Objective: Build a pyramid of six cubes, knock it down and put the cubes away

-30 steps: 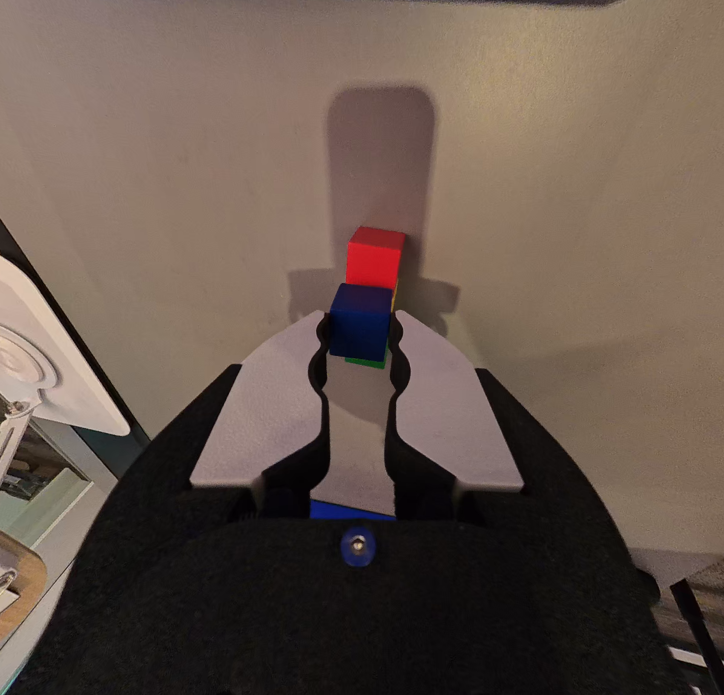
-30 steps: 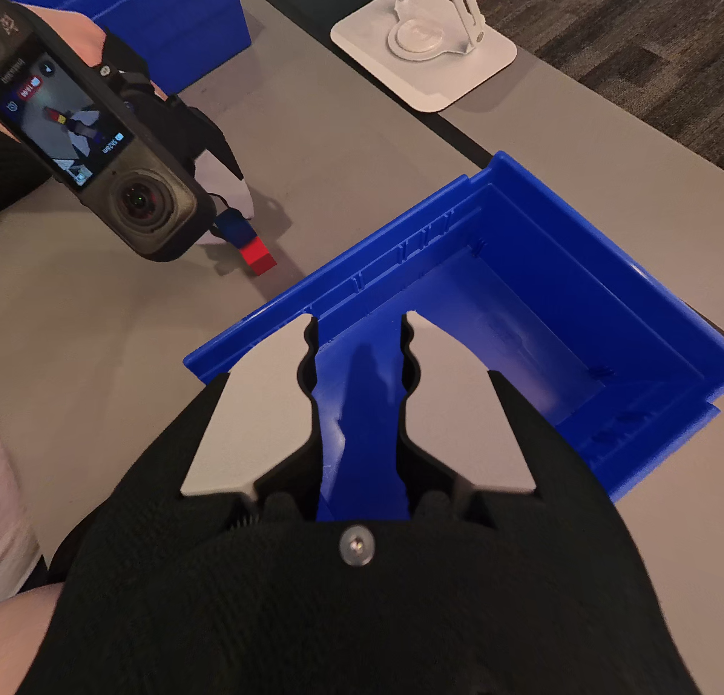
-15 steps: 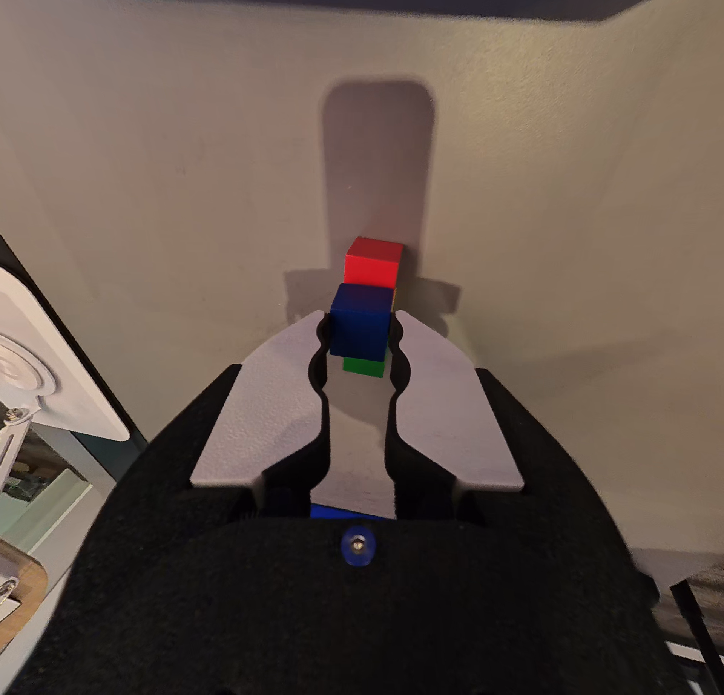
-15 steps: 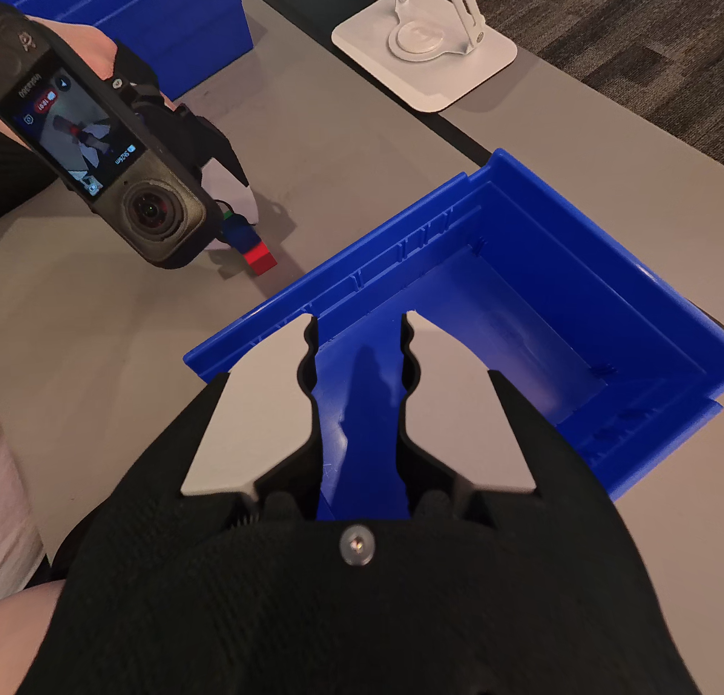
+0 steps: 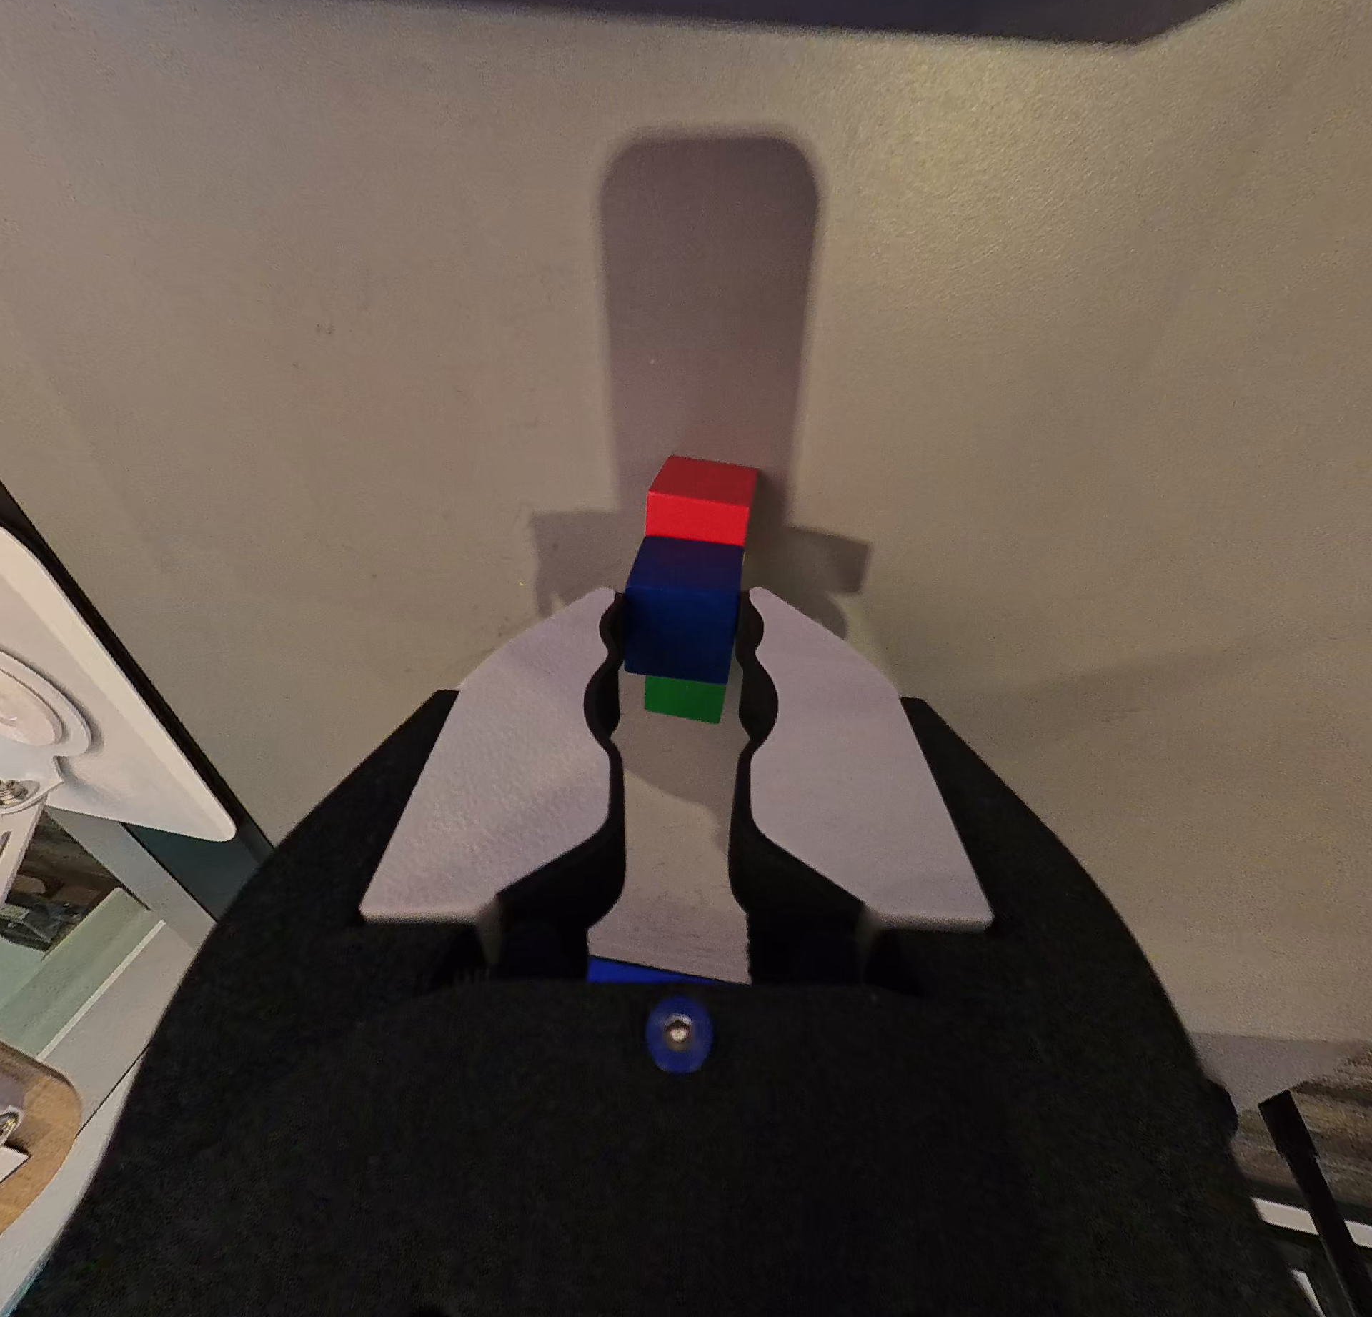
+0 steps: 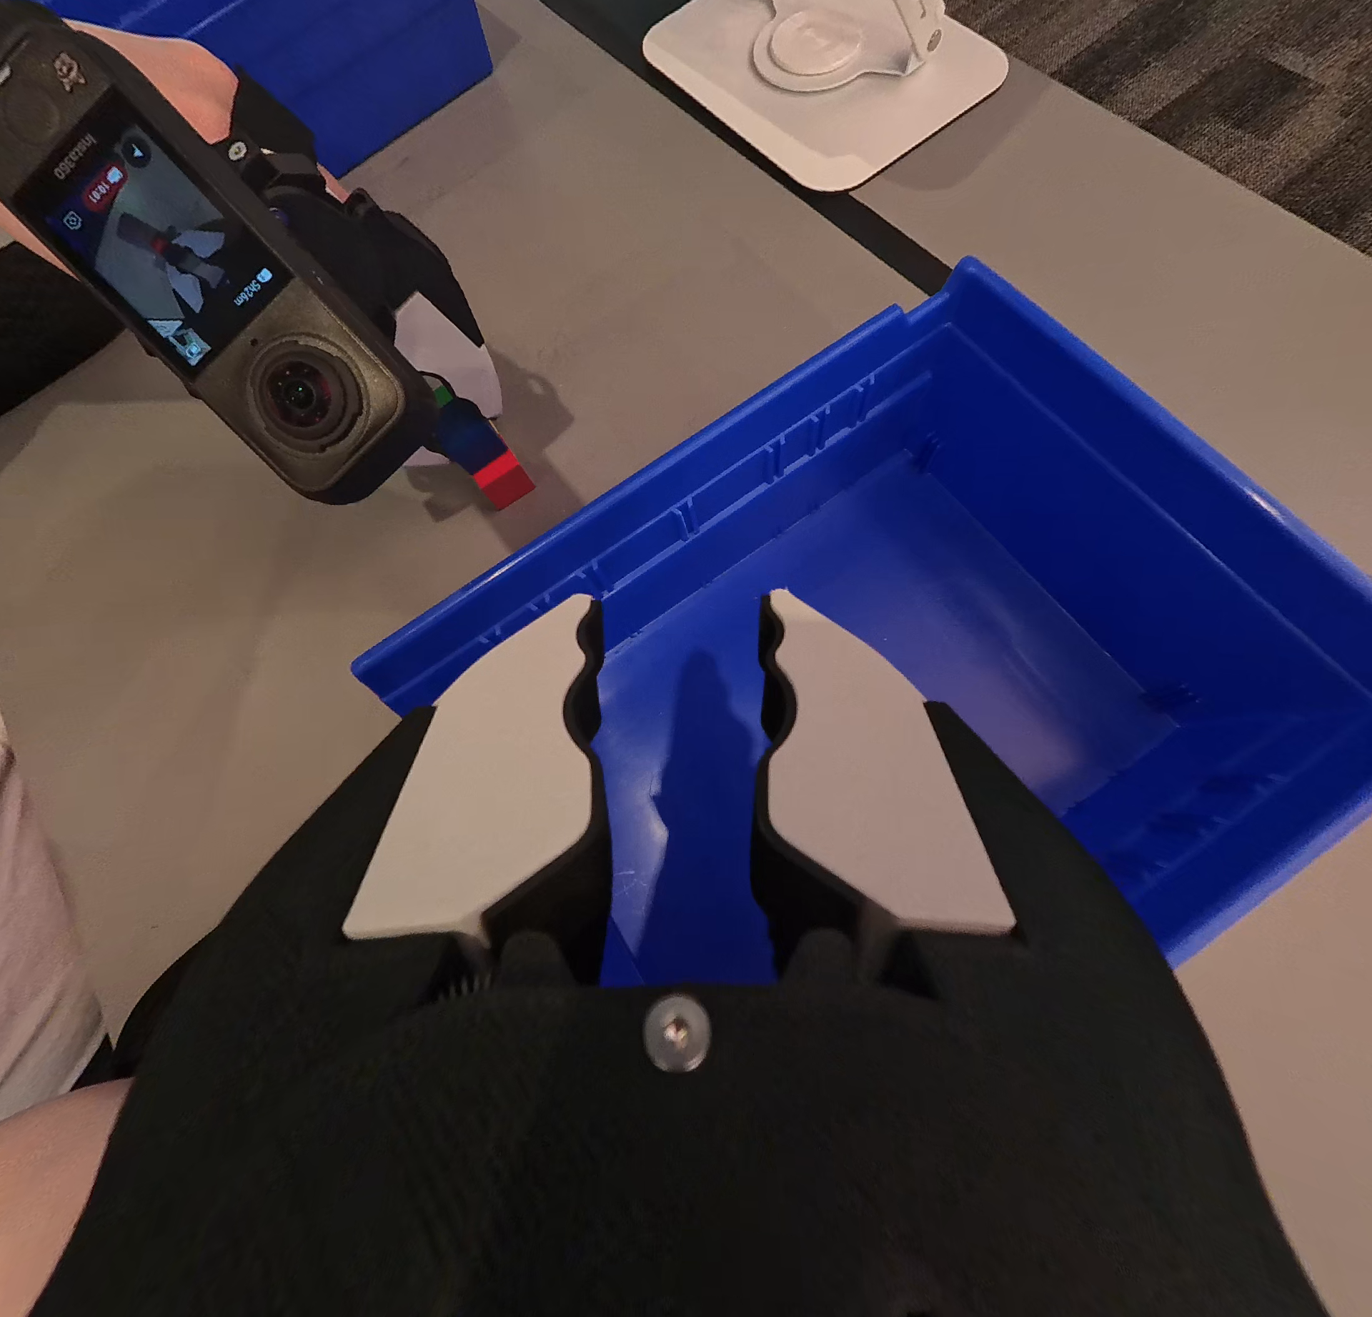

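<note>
Your worktop (image 6: 668,301) carries an empty blue bin (image 6: 965,613), so every cube that shows is out and the pyramid is under way. Your right claw (image 6: 675,606) hangs released above the bin, gripping nothing. Your left claw (image 5: 681,598) is clenched on the blue cube (image 5: 681,613), between the red cube (image 5: 698,502) and the green cube (image 5: 683,698); whether it rests on them, I cannot tell. Building, knocking down and storing remain.
</note>
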The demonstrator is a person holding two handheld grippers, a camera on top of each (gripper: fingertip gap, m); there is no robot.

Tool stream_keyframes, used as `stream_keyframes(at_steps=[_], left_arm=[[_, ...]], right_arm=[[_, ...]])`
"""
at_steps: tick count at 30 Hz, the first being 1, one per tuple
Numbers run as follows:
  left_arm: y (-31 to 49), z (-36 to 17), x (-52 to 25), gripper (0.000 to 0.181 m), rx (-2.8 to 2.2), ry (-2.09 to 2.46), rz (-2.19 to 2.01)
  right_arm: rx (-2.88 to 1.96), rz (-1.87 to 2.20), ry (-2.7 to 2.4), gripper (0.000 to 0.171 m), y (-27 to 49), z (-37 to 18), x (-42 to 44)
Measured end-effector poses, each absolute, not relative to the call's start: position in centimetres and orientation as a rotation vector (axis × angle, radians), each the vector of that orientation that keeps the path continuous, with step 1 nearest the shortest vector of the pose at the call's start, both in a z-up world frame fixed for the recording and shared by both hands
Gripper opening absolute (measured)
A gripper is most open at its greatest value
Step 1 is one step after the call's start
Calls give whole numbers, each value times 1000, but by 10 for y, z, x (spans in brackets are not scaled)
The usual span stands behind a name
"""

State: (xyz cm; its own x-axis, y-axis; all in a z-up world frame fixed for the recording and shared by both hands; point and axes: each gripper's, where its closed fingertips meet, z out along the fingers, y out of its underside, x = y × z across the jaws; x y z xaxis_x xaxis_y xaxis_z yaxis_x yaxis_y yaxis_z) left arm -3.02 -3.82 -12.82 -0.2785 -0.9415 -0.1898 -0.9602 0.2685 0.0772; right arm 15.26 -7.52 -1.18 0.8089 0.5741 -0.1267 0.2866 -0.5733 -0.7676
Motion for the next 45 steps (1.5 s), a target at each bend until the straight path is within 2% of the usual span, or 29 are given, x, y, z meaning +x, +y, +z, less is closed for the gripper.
stream_keyframes(at_steps=[5, 8, 12, 18, 23, 31, 35, 39, 45], left_arm=[[-38, -128, -28, 29, -1845, 2393, 238], [-39, -123, -26, 43, -1849, 2388, 214], [-36, -118, -28, 43, -1794, 2416, 253], [-38, -121, -34, 29, -1792, 2455, 268], [-38, -121, -36, 28, -1792, 2461, 271], [-37, -122, -37, 28, -1777, 2470, 293], [-37, -117, -36, 41, -1788, 2452, 283], [-36, -88, -32, 42, -1758, 2388, 243], [-28, 15, -68, 41, -1721, 2092, 62]], right_arm=[[-2204, 481, -637, 41, -76, -12, 152], [-2200, 487, -628, 41, -76, -12, 153], [-2196, 487, -617, 41, -76, -11, 156], [-2195, 487, -615, 41, -76, -12, 157], [-2200, 486, -620, 41, -75, -13, 156], [-2204, 486, -623, 41, -75, -14, 156], [-2206, 489, -621, 41, -74, -15, 157], [-2205, 487, -628, 41, -74, -15, 155], [-2138, 514, -651, 41, -77, -3, 147]])
